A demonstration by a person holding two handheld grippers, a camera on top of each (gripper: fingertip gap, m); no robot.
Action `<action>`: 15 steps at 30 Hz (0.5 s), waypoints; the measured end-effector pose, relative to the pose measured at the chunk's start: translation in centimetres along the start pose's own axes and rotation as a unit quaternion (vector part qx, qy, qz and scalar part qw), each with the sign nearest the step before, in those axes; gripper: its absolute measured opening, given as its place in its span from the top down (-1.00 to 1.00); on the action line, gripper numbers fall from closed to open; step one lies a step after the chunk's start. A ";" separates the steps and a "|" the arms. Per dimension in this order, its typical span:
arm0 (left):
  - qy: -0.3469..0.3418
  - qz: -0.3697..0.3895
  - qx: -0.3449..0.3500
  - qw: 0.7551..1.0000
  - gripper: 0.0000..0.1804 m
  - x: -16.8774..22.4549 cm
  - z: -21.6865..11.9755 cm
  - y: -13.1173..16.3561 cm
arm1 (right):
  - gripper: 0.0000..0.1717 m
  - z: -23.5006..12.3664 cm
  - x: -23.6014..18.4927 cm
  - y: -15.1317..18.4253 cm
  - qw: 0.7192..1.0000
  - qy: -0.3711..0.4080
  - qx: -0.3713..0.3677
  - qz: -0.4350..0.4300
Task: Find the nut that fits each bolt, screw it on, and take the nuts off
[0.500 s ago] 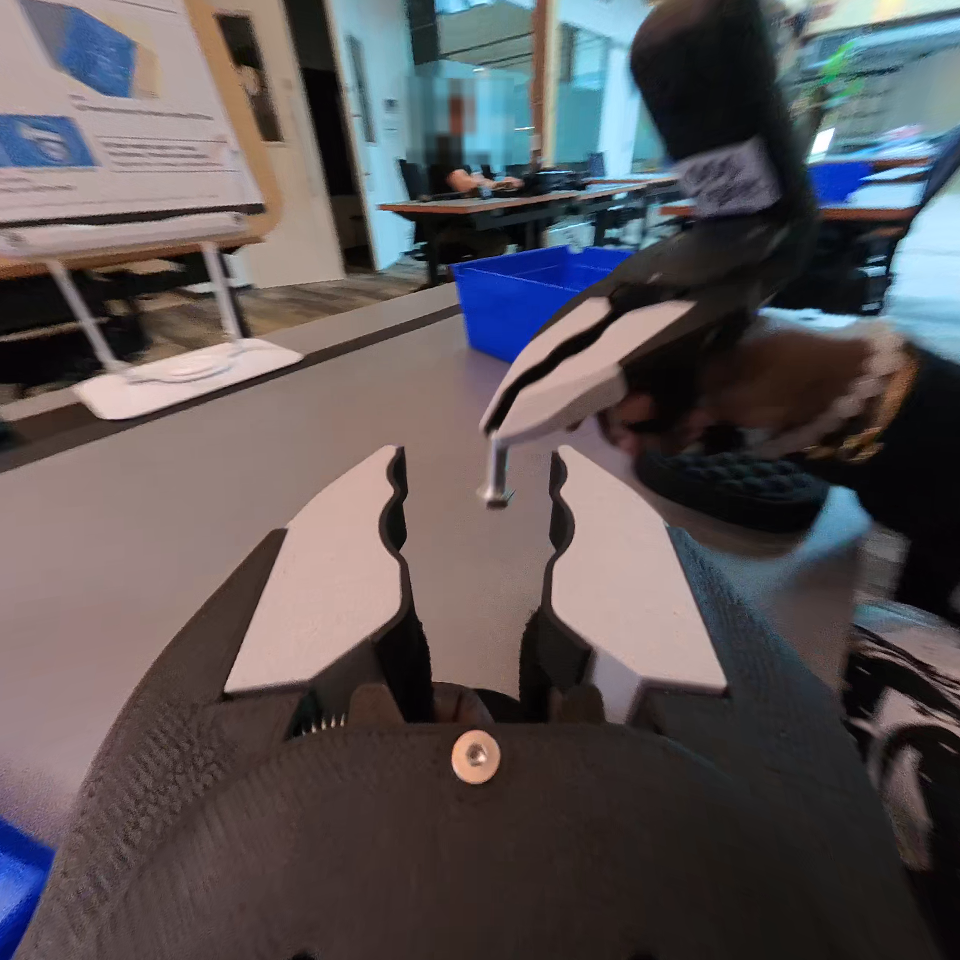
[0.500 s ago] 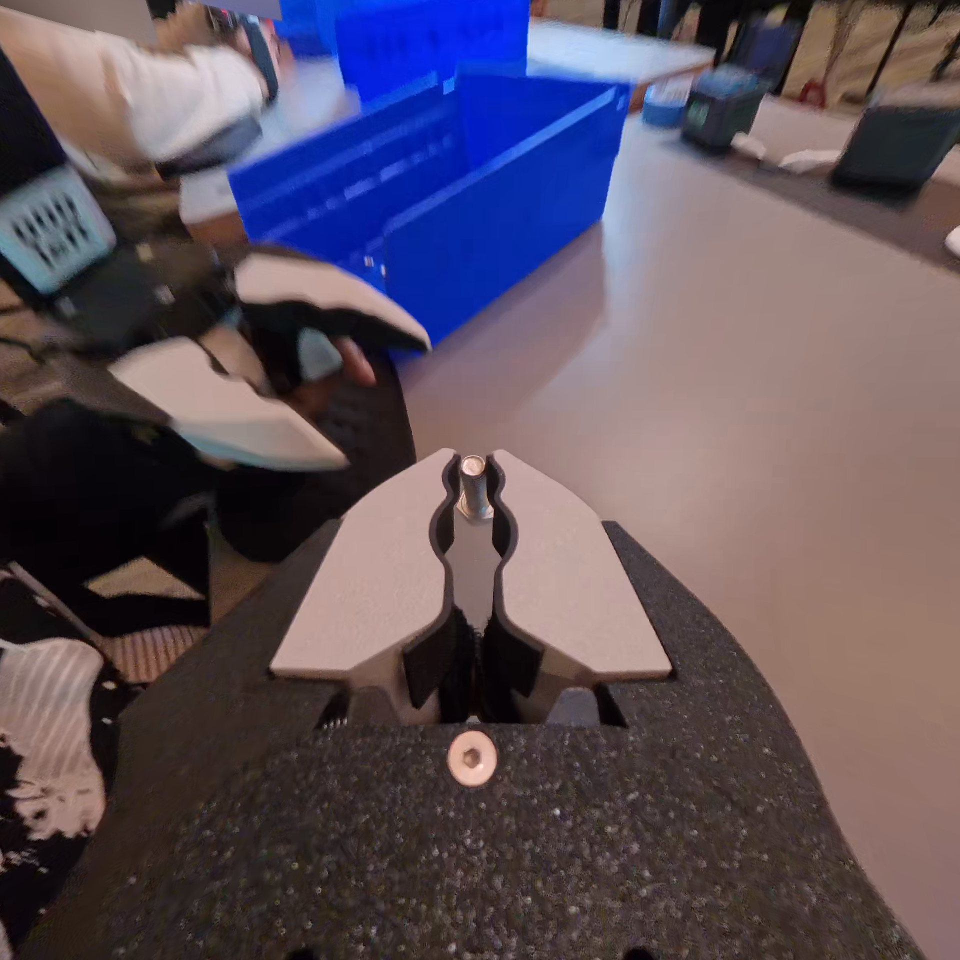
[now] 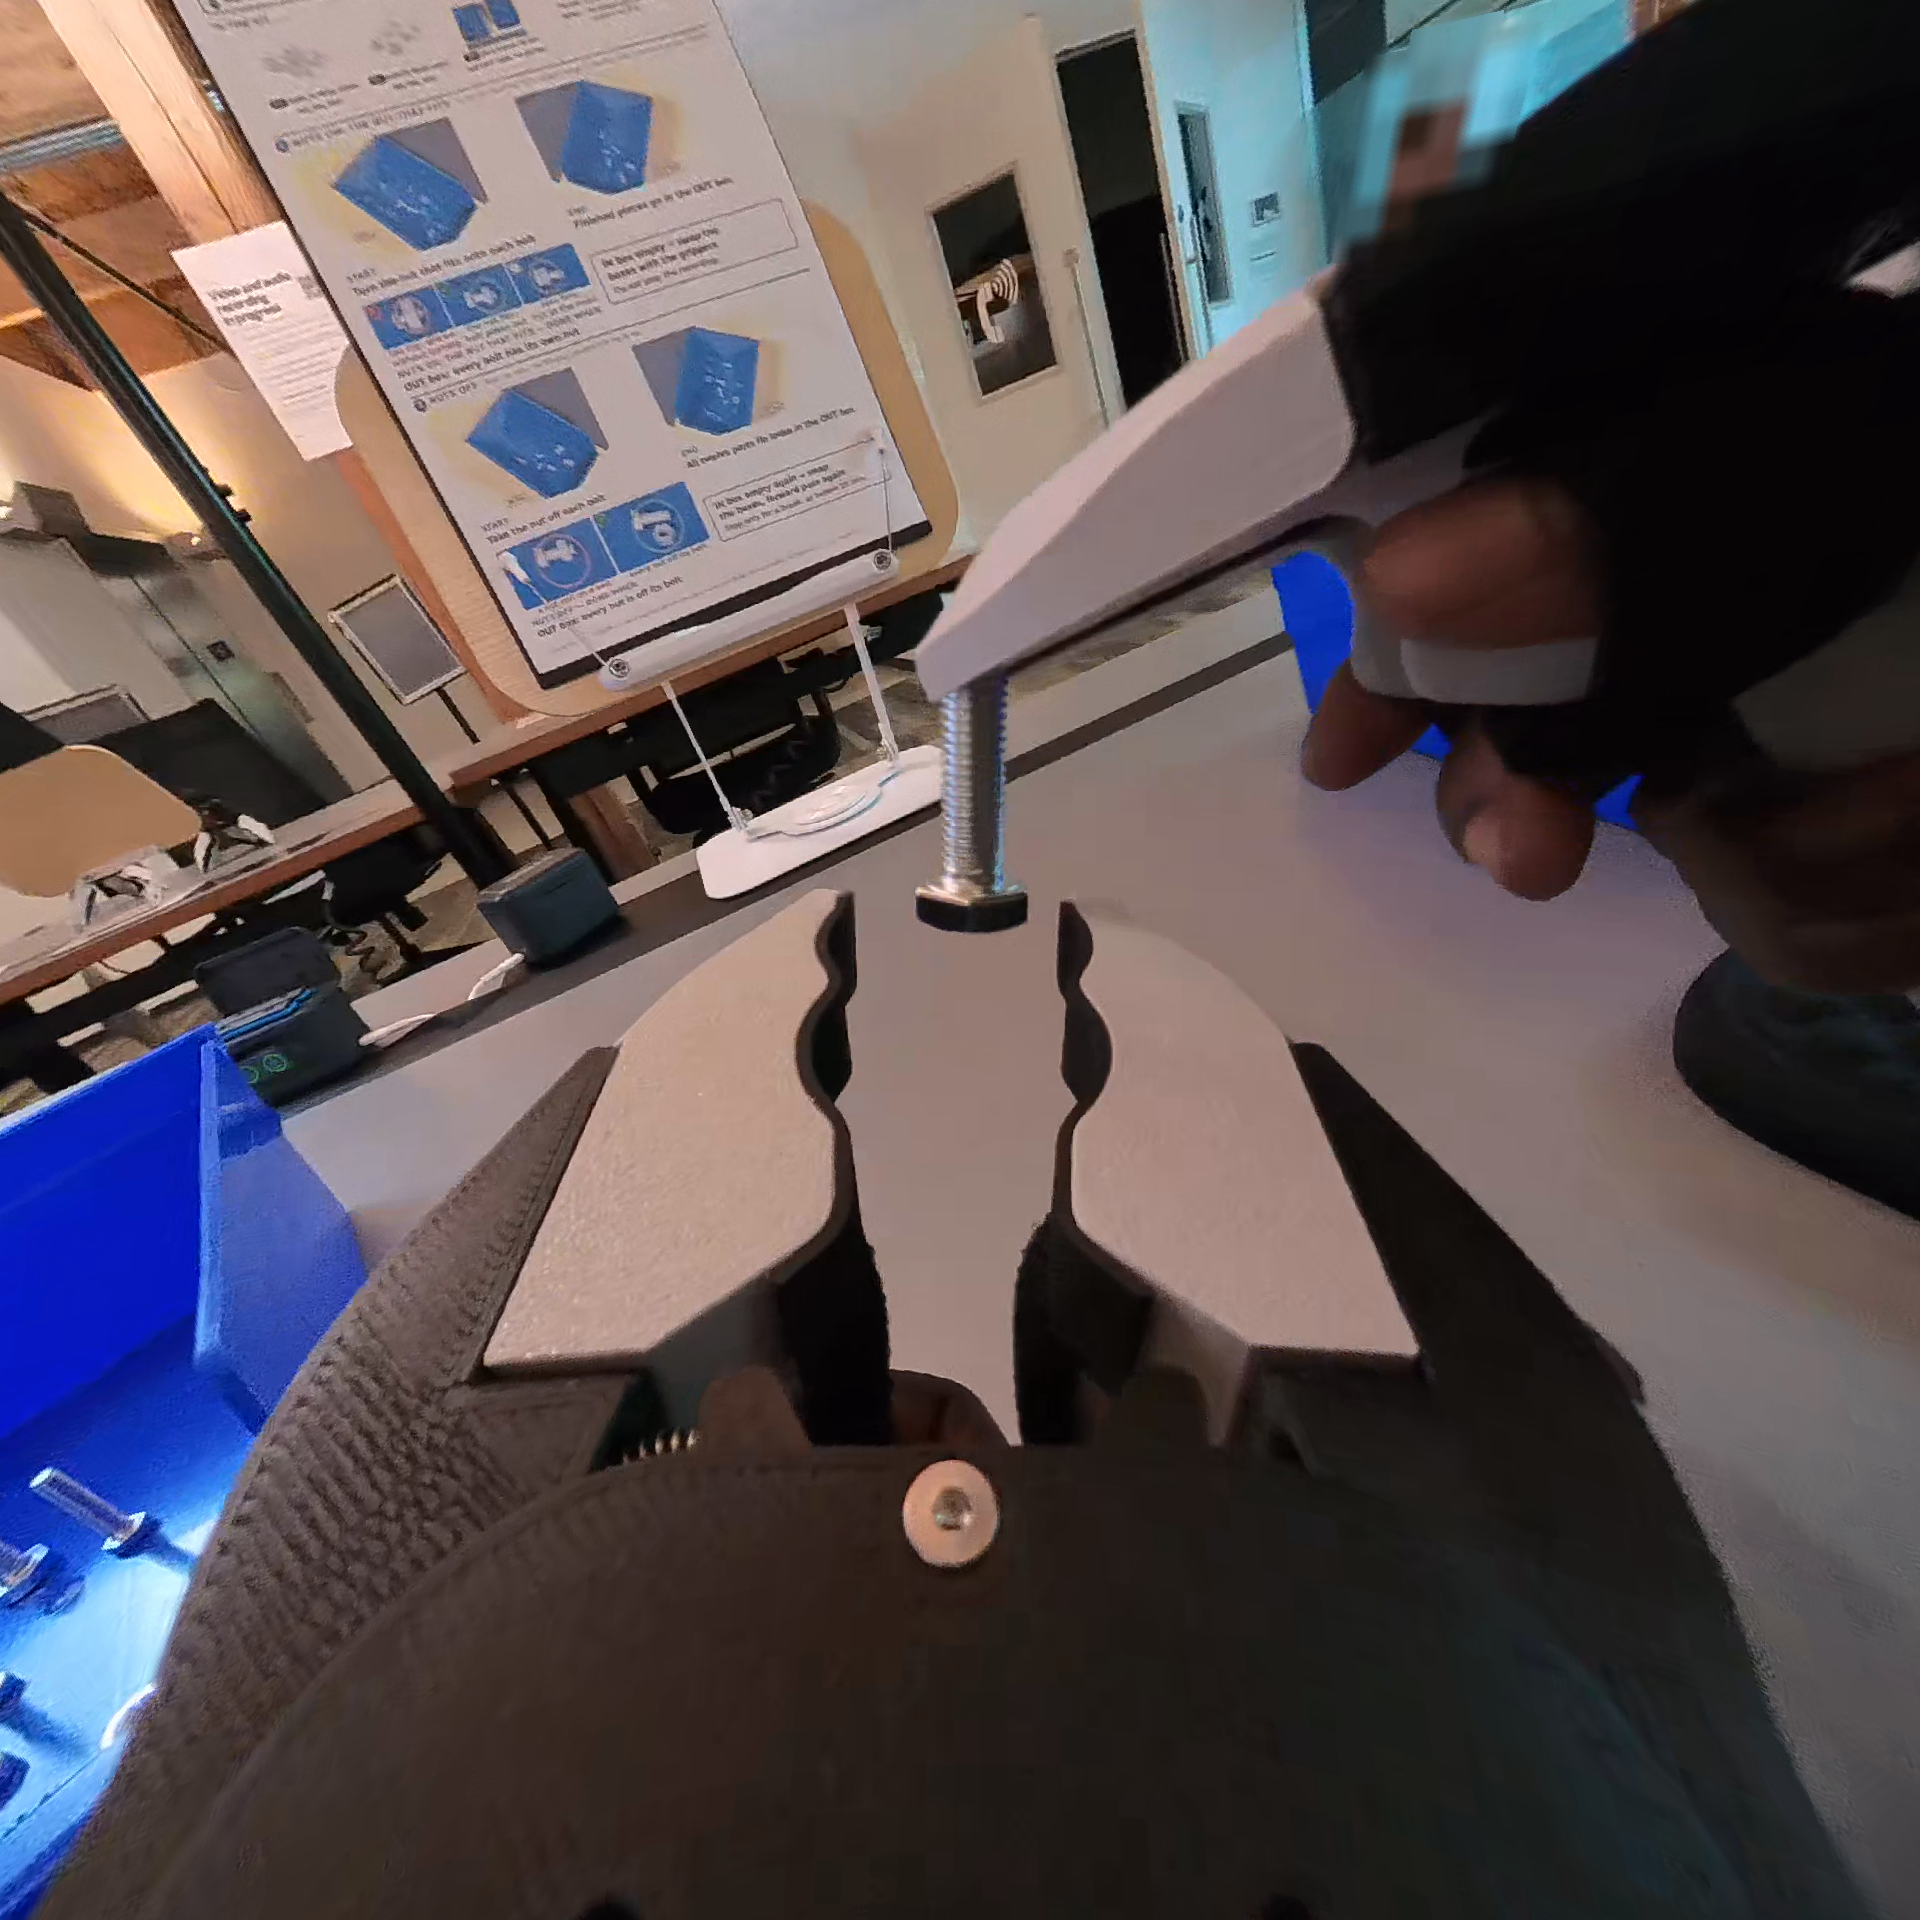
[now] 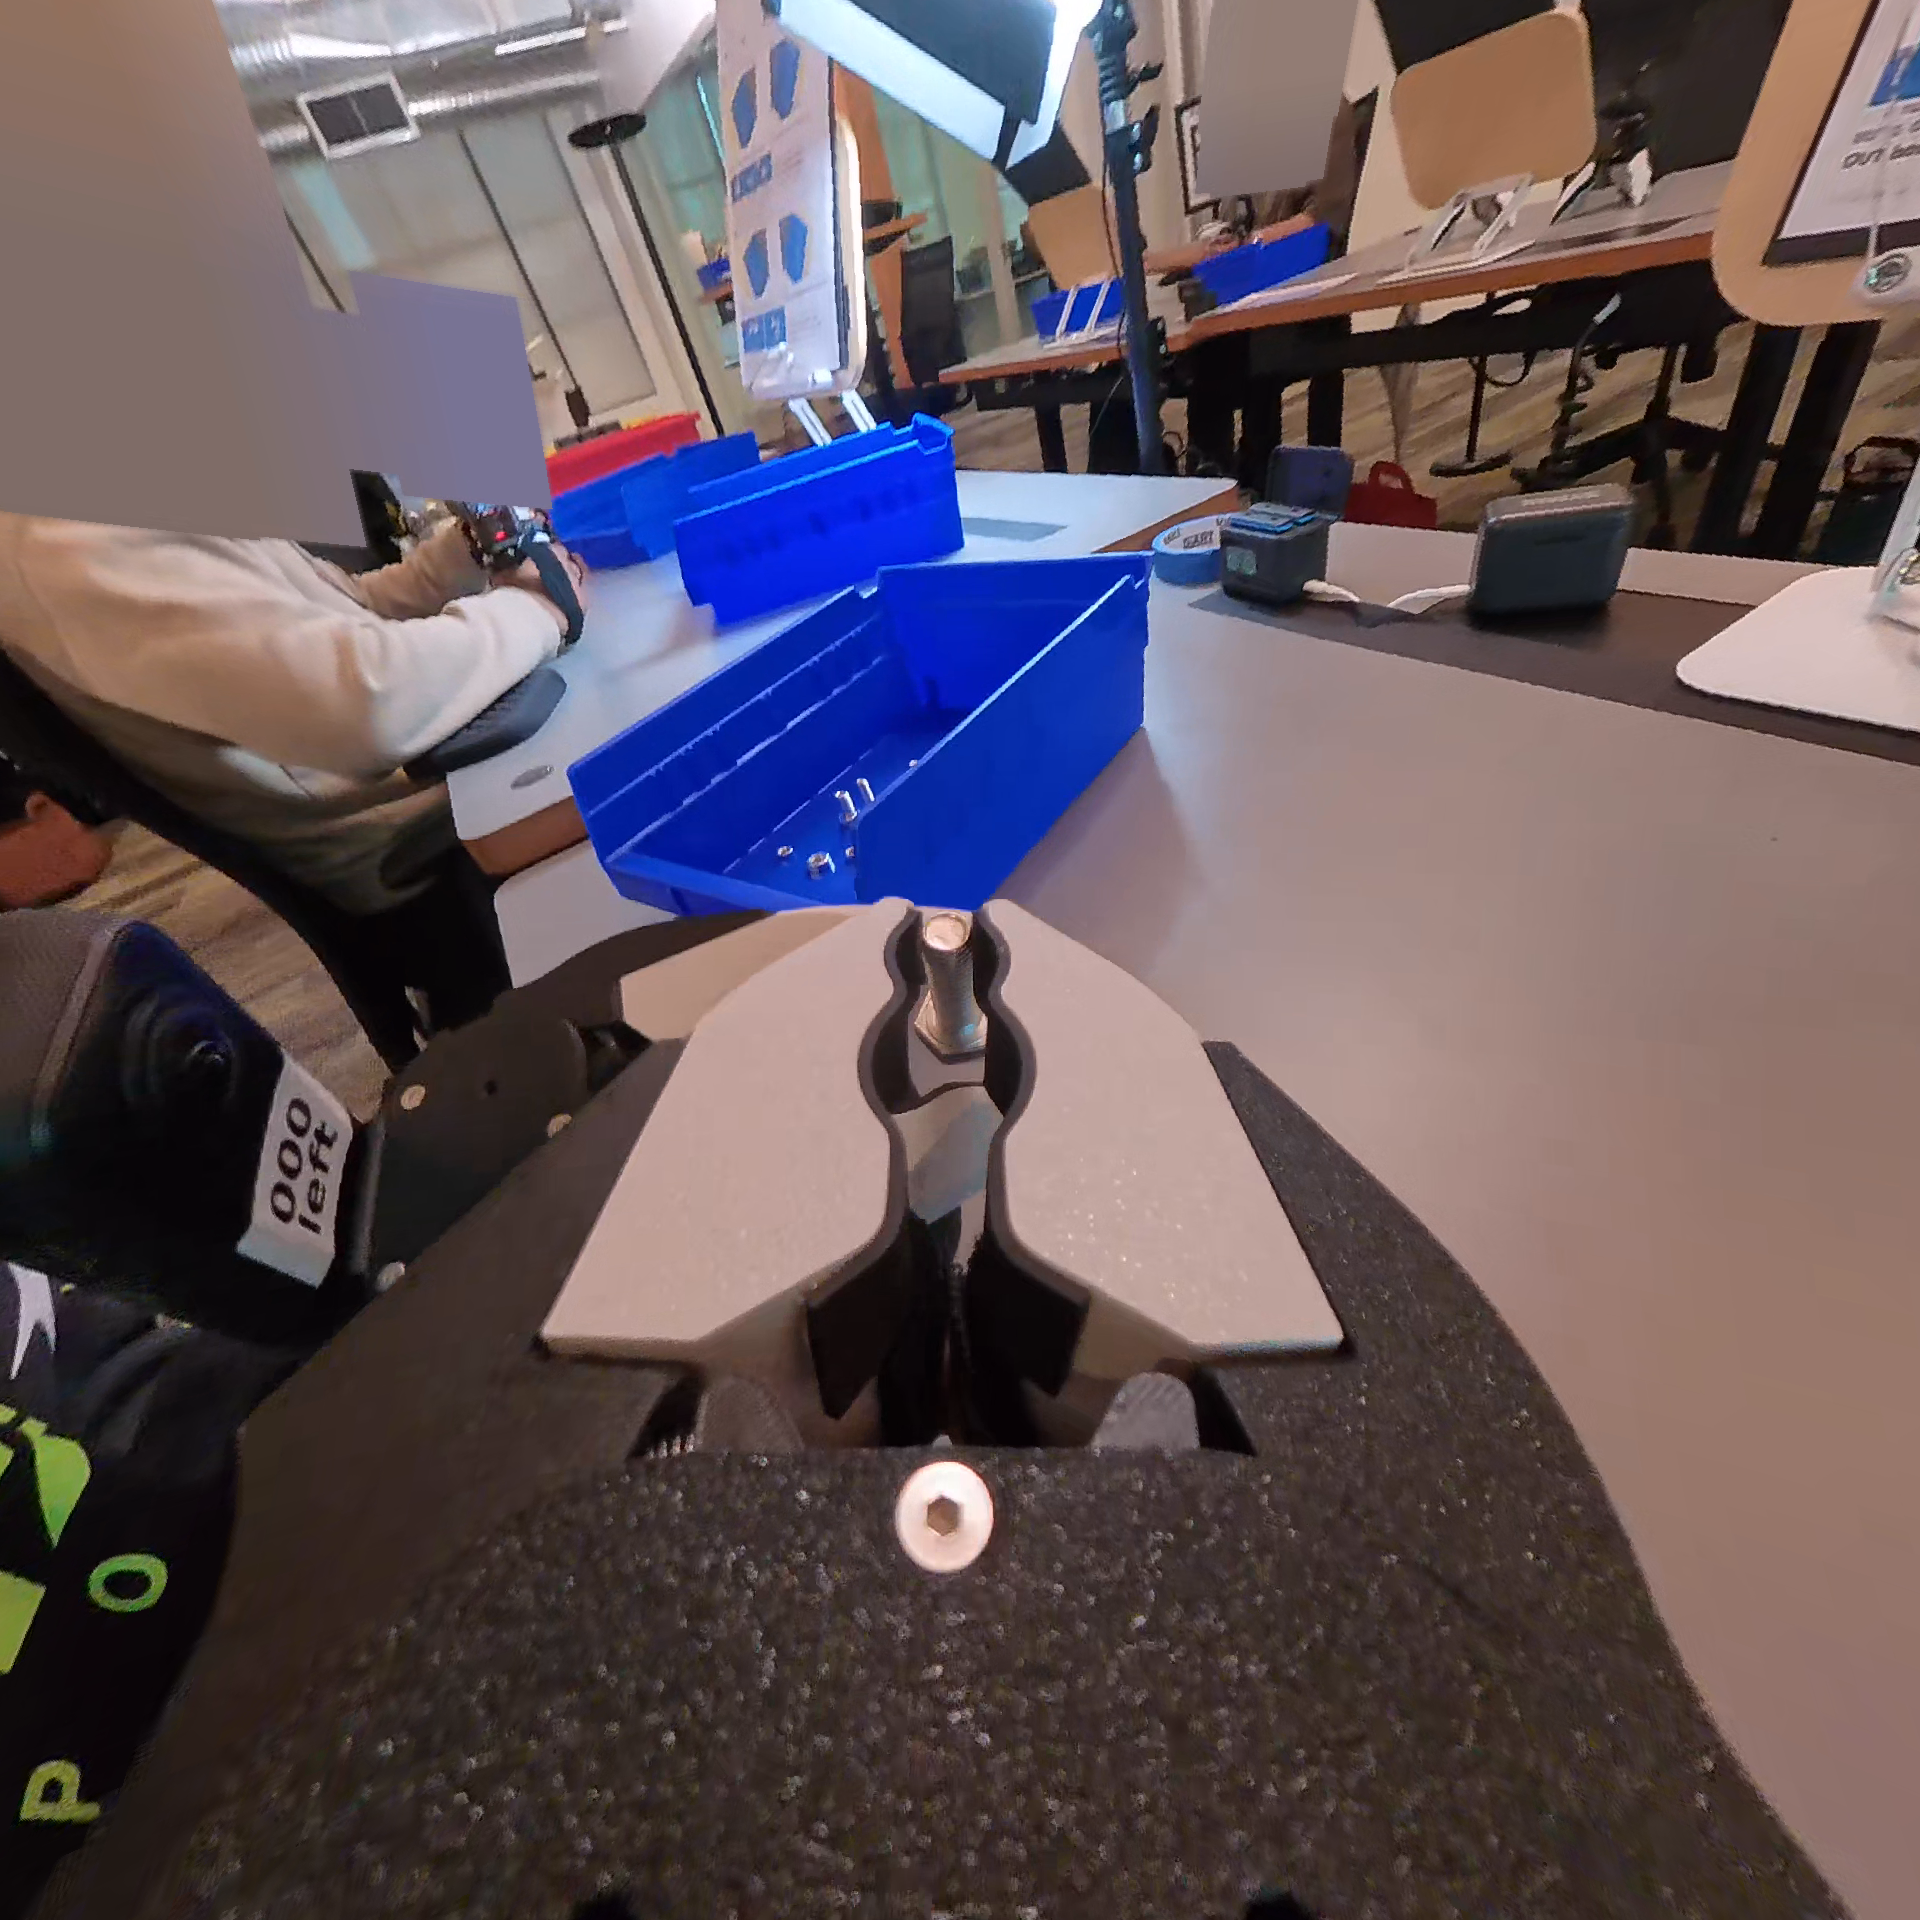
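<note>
My right gripper (image 4: 945, 914) is shut on a silver bolt (image 4: 948, 987), gripping the threaded shank near its end. In the left wrist view the right gripper's fingers (image 3: 1143, 520) come in from the upper right, with the bolt (image 3: 971, 790) hanging head down above the grey table (image 3: 1351, 1039). My left gripper (image 3: 956, 925) is open. Its fingertips stand on either side of the bolt's hexagonal head (image 3: 971, 906) with a gap on each side, touching nothing. The left gripper's black body (image 4: 156, 1122) shows at the left of the right wrist view.
A blue bin (image 4: 1039, 727) with several bolts and nuts stands ahead of the right gripper. Another blue bin (image 3: 104, 1247) with bolts is at my lower left. An instruction board (image 3: 582, 343) on a white stand, small dark boxes (image 3: 545, 904) and a seated person's sleeve (image 4: 260, 665) are around. My hands' fingertips stand some 4 centimetres from each other.
The right gripper stays shut on the bolt and has brought it closer, so its head now sits between my left fingertips. The left jaws have narrowed somewhat.
</note>
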State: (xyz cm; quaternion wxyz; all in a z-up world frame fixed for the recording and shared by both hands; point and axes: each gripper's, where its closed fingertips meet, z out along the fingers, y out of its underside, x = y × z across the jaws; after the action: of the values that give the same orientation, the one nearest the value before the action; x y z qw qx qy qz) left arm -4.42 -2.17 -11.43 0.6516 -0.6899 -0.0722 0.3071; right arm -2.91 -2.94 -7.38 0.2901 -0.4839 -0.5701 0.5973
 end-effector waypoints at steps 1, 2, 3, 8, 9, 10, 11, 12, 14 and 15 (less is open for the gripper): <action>0.000 -0.003 -0.004 1.000 0.61 0.0 0.1 0.1 | 0.90 0.0 0.0 -0.1 1.000 0.002 0.004 0.002; 0.001 -0.008 -0.006 1.000 0.63 0.1 0.1 0.1 | 0.90 0.0 0.0 -0.1 1.000 0.003 0.006 0.002; 0.003 -0.012 -0.005 1.000 0.64 0.1 0.2 0.1 | 0.90 0.0 0.0 -0.1 1.000 0.004 0.007 0.002; 0.009 -0.016 0.000 1.000 0.74 0.4 0.3 -0.2 | 0.90 0.0 0.0 0.0 1.000 0.004 0.008 0.003; 0.011 -0.017 0.000 1.000 0.76 0.5 0.3 -0.2 | 0.90 0.0 0.0 0.0 1.000 0.003 0.008 0.004; 0.012 -0.018 0.001 1.000 0.78 0.5 0.3 -0.2 | 0.90 0.0 -0.1 0.1 1.000 0.002 0.008 0.005; 0.013 -0.018 0.004 1.000 0.79 0.5 0.3 -0.3 | 0.90 0.0 -0.1 0.1 1.000 0.002 0.008 0.005; 0.015 -0.019 0.005 1.000 0.79 0.6 0.3 -0.3 | 0.90 0.0 -0.1 0.1 1.000 0.002 0.009 0.005; 0.023 -0.024 0.006 0.999 0.79 0.7 0.2 -0.3 | 0.90 0.0 -0.1 0.1 1.000 0.001 0.009 0.004; 0.031 -0.029 0.007 0.999 0.79 0.7 0.2 -0.3 | 0.89 0.0 -0.1 0.1 1.000 -0.001 0.009 0.001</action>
State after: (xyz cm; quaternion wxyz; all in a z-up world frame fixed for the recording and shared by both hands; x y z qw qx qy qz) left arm -3.84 -1.60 -11.37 0.6673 -0.6919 -0.0696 0.2668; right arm -2.82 -3.07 -7.43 0.2933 -0.4814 -0.5646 0.6029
